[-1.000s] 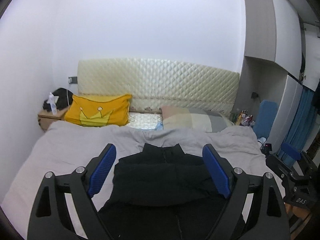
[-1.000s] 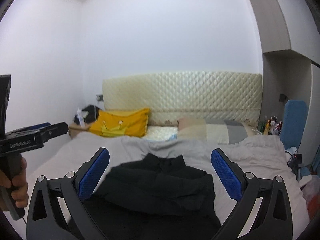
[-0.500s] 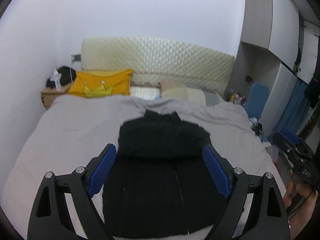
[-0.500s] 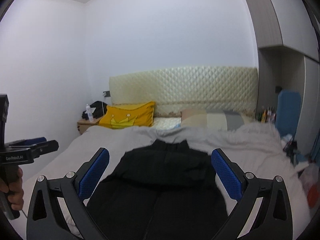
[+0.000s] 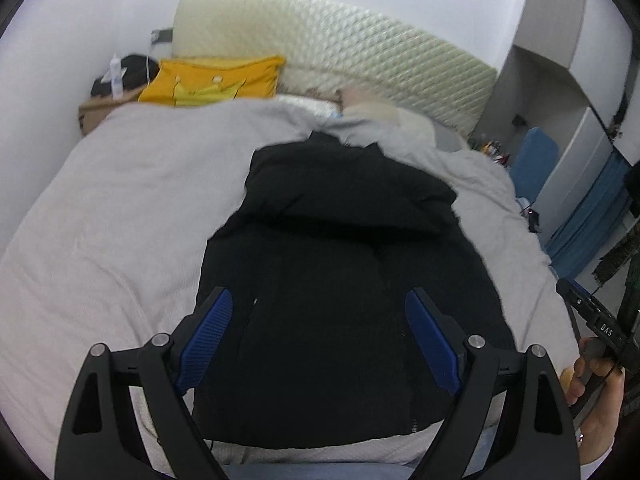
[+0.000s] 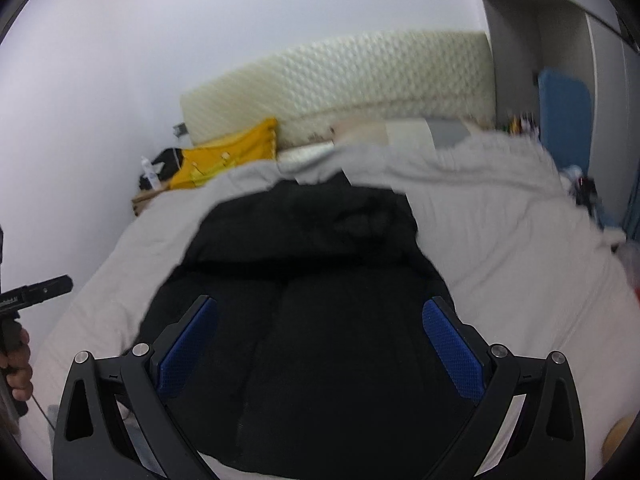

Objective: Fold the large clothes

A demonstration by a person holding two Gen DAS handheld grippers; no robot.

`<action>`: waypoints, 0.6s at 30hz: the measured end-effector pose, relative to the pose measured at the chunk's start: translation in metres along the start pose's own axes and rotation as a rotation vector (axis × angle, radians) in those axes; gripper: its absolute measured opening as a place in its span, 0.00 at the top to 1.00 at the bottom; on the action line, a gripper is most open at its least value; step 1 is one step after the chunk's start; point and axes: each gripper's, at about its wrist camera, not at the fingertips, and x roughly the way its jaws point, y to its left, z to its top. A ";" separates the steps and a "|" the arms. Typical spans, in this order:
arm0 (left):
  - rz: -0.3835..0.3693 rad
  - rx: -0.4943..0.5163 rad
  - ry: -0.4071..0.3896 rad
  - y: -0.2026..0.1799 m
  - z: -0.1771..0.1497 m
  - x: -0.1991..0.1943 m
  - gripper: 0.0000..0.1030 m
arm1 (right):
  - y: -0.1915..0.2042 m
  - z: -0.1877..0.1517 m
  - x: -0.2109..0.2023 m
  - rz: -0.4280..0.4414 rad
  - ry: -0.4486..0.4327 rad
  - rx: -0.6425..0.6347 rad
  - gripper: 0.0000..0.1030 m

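A large black jacket [image 5: 340, 280] lies flat on the grey bed cover [image 5: 120, 200], collar toward the headboard, with its upper part folded over the body. It also shows in the right wrist view [image 6: 320, 320]. My left gripper [image 5: 320, 332] is open and empty, held above the jacket's lower half. My right gripper [image 6: 320, 336] is open and empty too, above the same lower half. The jacket's bottom hem lies near the bed's front edge.
A yellow pillow [image 5: 216, 80] and a pale pillow [image 5: 380, 112] lie before the quilted headboard [image 5: 340, 48]. A nightstand [image 5: 96, 108] with a bottle stands at the back left. A wardrobe [image 5: 580, 100] and blue curtain [image 5: 592, 208] are on the right.
Both grippers have tilted downward and moved closer over the jacket, so its lower half now fills the views. Both stay open and empty.
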 end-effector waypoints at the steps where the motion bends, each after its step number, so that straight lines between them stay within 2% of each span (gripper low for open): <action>1: 0.000 -0.009 0.014 0.003 -0.004 0.009 0.14 | -0.008 -0.004 0.009 -0.008 0.021 0.009 0.01; 8: 0.033 -0.026 0.089 0.016 -0.023 0.056 0.14 | -0.045 -0.020 0.039 -0.046 0.111 0.028 0.01; 11: 0.043 -0.069 0.137 0.027 -0.033 0.077 0.14 | -0.064 -0.025 0.054 -0.025 0.166 0.086 0.01; 18: 0.158 -0.125 0.180 0.053 -0.050 0.104 0.14 | -0.113 -0.045 0.081 0.005 0.303 0.216 0.01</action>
